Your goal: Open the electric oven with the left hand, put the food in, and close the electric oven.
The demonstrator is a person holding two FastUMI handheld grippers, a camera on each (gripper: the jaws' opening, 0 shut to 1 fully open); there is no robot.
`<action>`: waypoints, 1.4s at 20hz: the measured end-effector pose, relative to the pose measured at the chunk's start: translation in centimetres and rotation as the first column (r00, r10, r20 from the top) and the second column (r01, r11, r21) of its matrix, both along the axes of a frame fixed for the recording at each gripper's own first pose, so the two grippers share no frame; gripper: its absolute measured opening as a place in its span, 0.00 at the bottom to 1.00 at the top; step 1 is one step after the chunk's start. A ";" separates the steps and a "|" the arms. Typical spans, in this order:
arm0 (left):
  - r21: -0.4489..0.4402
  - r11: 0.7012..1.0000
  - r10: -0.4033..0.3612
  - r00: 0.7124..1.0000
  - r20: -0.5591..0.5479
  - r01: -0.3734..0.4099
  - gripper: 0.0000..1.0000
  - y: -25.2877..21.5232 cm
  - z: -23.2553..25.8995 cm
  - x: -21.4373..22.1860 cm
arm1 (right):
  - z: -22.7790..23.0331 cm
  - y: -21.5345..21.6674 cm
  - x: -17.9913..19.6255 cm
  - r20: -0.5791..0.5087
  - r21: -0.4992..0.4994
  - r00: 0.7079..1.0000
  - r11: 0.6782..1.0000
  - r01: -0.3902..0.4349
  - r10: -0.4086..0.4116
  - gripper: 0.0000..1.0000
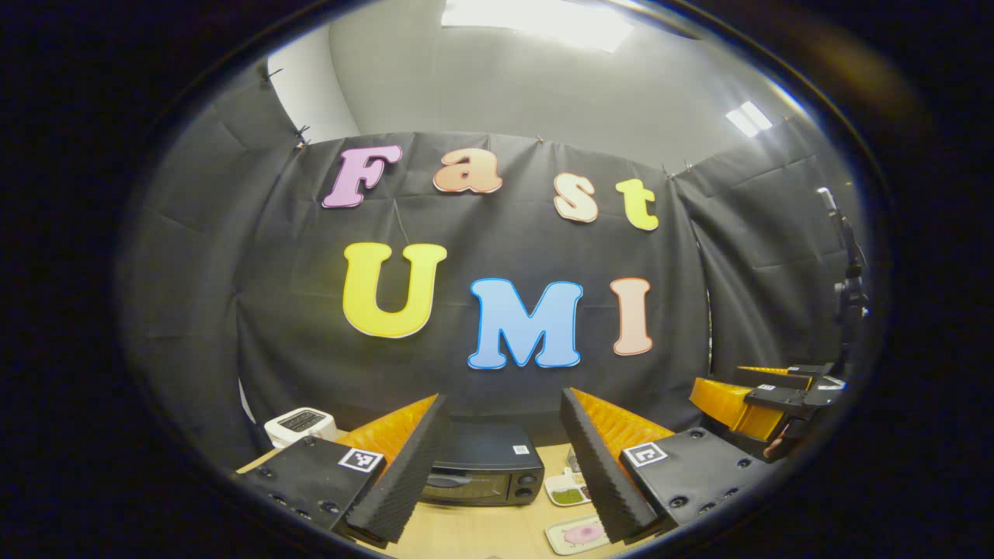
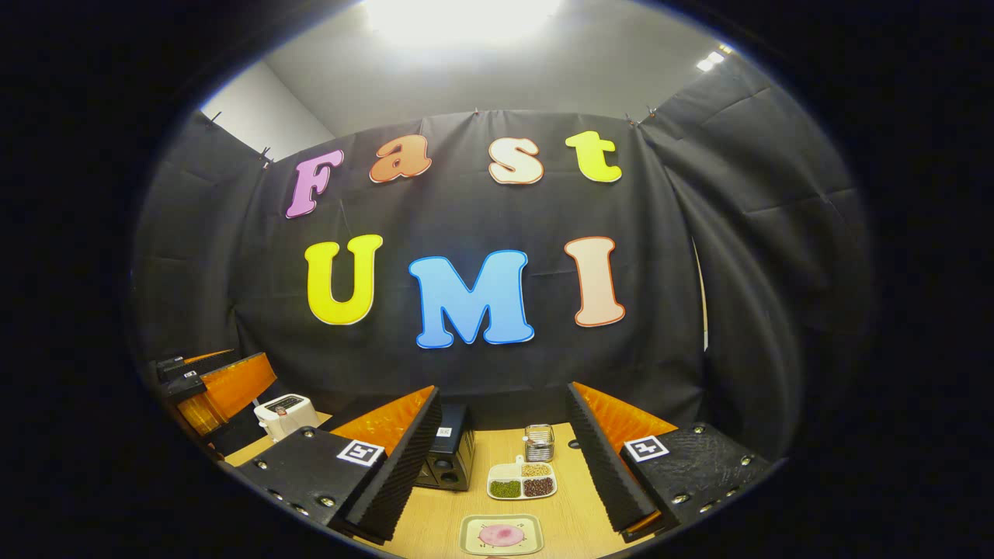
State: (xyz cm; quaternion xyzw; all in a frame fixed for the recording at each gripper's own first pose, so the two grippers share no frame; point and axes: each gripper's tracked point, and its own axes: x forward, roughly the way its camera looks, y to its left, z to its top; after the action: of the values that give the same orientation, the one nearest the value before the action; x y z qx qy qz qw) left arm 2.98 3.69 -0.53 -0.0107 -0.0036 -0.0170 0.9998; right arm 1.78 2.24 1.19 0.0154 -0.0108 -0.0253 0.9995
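Currently, opening step not yet begun: left gripper [image 1: 501,466] and right gripper [image 2: 505,473] are hovering with fingers apart, holding nothing; electric oven [image 1: 483,470] is sitting closed on the counter [image 1: 474,532], pink food on its plate [image 2: 501,535] nearby; next, reaching the oven door.

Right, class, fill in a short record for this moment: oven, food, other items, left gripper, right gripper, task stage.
oven: black boxy electric oven on the pale wooden table, door closed
food: pink food on a cream rectangular plate, nearest the right gripper
other items: white divided tray of beans; small glass jar; white toaster
left gripper: open, empty, facing the oven
right gripper: open, empty
task stage: not yet begun
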 end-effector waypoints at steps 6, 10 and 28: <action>-0.006 1.000 0.002 0.998 -0.056 -0.002 0.92 1.7 -3.0 2.3 | -0.2 0.6 0.8 -0.010 0.005 1.000 1.000 0.003 -0.003 0.96; -0.014 1.000 -0.001 0.991 -0.134 -0.001 1.00 3.0 -7.0 5.0 | -0.6 0.6 0.9 -0.026 -0.014 1.000 1.000 0.014 -0.015 0.97; 0.021 1.000 -0.002 0.884 -0.468 0.013 0.97 8.5 -27.9 18.2 | -3.4 -1.6 1.4 -0.130 -0.037 0.981 0.989 0.141 -0.145 0.97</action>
State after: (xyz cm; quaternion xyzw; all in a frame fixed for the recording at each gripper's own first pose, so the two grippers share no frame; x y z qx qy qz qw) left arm 21.15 12.16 -28.40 -0.0029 0.2377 -0.0179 0.9712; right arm 3.21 0.64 -2.26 -0.0009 0.0540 -0.0979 0.9937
